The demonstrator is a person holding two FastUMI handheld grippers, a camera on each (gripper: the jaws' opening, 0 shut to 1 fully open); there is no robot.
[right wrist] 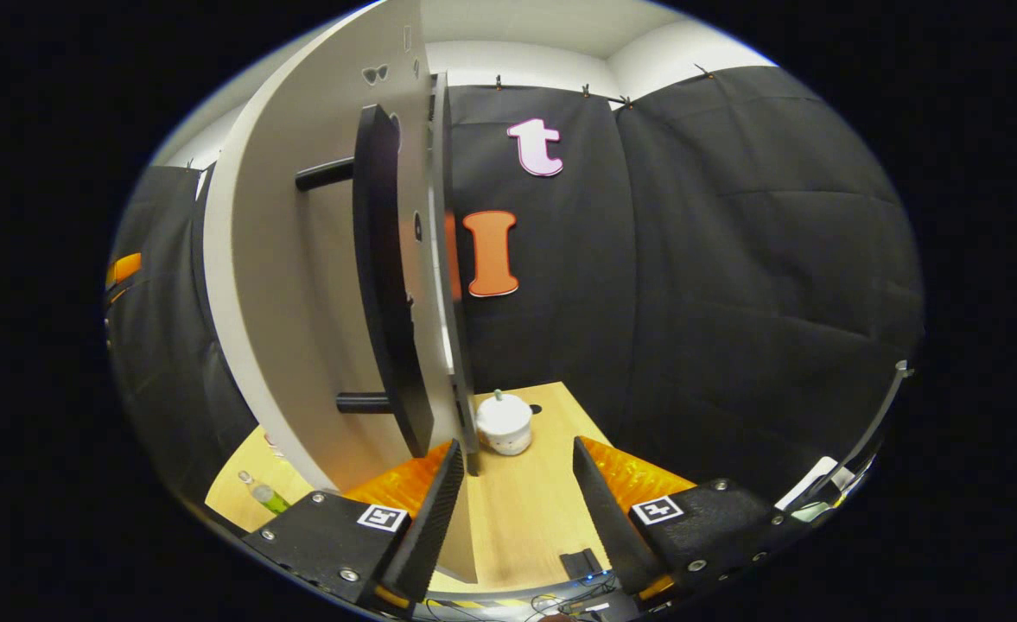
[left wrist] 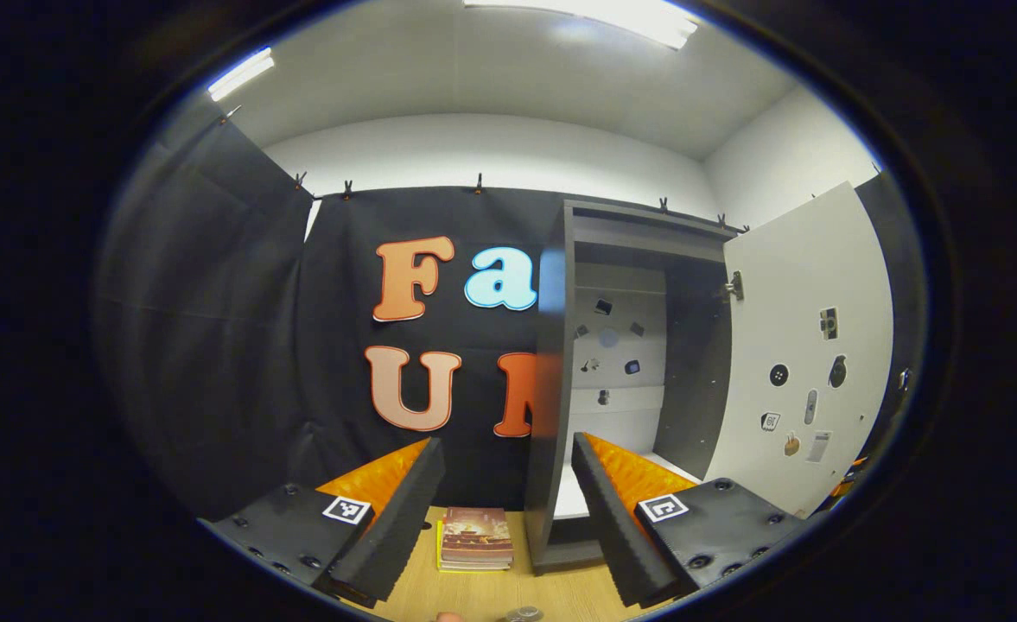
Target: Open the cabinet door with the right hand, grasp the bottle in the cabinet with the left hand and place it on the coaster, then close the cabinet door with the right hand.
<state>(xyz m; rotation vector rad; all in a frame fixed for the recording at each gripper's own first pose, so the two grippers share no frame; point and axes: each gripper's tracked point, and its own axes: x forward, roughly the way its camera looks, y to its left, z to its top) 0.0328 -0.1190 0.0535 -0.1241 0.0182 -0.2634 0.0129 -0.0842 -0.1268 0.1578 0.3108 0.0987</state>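
In the left gripper view my left gripper (left wrist: 506,442) is open and holds nothing, facing the dark grey cabinet (left wrist: 551,363). Its white door (left wrist: 806,345) is swung wide to the right, and the white shelf inside looks bare. In the right gripper view my right gripper (right wrist: 517,444) is open just behind the door's free edge (right wrist: 441,285). That edge runs down close to the left finger (right wrist: 439,484). The black bar handle (right wrist: 387,285) is on the door's outer face, to the left of the fingers. A small bottle (right wrist: 262,494) with green liquid stands on the table at the lower left.
A book (left wrist: 475,537) lies on the wooden table (left wrist: 473,596) left of the cabinet's foot. A white lidded jar (right wrist: 504,423) stands on the table beyond the door's edge. Cables and a small black device (right wrist: 581,566) lie at the near table edge. Black cloth walls surround the booth.
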